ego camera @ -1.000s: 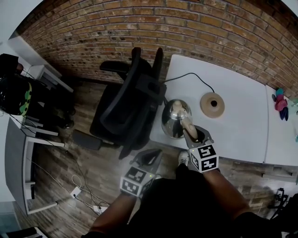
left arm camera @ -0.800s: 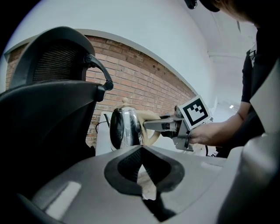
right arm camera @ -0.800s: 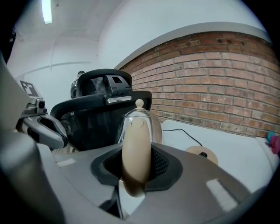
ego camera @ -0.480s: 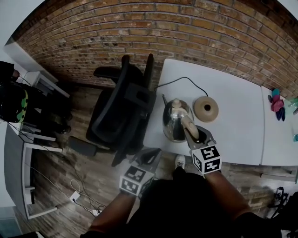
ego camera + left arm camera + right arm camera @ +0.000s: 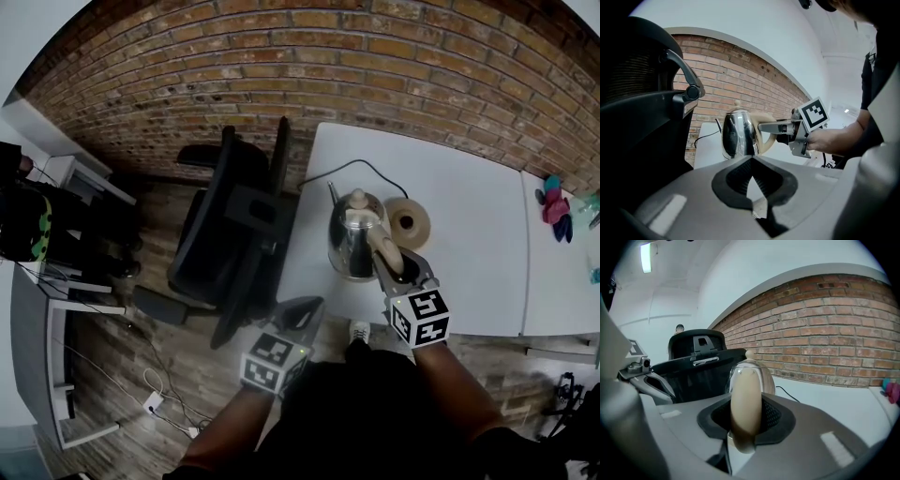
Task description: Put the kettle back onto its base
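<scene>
transfer in hand: right gripper (image 5: 389, 267), fingers clamped on the beige handle (image 5: 745, 408) of the polished steel kettle (image 5: 352, 239), holds it just beside the round tan base (image 5: 410, 222); left gripper (image 5: 300, 317) fingers pressed together, empty; next move calls for centring over the base, then lowering.

A white tabletop (image 5: 469, 192) is carrying a round tan kettle base (image 5: 409, 221) towards its left side, and a black cord (image 5: 367, 162) is trailing from the base across to the far left edge. To the right, a second tabletop (image 5: 562, 281) is holding small pink and teal things (image 5: 555, 208) at its far end.
</scene>
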{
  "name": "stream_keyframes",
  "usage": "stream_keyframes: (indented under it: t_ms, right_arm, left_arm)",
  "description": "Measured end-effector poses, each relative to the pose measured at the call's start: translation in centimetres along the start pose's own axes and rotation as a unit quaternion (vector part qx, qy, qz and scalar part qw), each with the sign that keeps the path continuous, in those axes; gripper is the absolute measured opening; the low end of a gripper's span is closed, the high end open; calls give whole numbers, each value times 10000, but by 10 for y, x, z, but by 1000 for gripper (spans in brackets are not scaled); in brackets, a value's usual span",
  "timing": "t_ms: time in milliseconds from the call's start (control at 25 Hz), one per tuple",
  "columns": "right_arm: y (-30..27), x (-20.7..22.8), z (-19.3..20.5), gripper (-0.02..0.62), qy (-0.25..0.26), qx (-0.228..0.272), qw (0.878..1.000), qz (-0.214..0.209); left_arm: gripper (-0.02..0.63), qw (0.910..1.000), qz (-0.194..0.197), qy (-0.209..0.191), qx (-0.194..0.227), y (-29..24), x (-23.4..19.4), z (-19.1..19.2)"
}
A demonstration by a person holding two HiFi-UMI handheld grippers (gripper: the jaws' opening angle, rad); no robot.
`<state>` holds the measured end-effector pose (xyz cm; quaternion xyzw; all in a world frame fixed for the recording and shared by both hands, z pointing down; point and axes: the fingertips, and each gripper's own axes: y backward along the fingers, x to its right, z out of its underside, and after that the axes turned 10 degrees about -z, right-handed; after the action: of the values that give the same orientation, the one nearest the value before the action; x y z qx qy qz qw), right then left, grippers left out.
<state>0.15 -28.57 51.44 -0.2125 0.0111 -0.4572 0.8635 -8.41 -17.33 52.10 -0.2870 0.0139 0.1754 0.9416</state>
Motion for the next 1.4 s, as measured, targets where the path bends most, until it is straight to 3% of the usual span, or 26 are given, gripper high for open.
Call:
stream_keyframes:
  t_ms: [960, 1400]
  right_arm:
    - [21, 137, -20, 117, -335, 325, 9937, 1016]
    - [28, 160, -13, 117, -442, 355, 9893, 1345]
  left_arm:
    - [0, 9998, 92, -100, -141, -64, 12, -39]
    - [0, 9994, 188, -140, -250, -75, 12, -40]
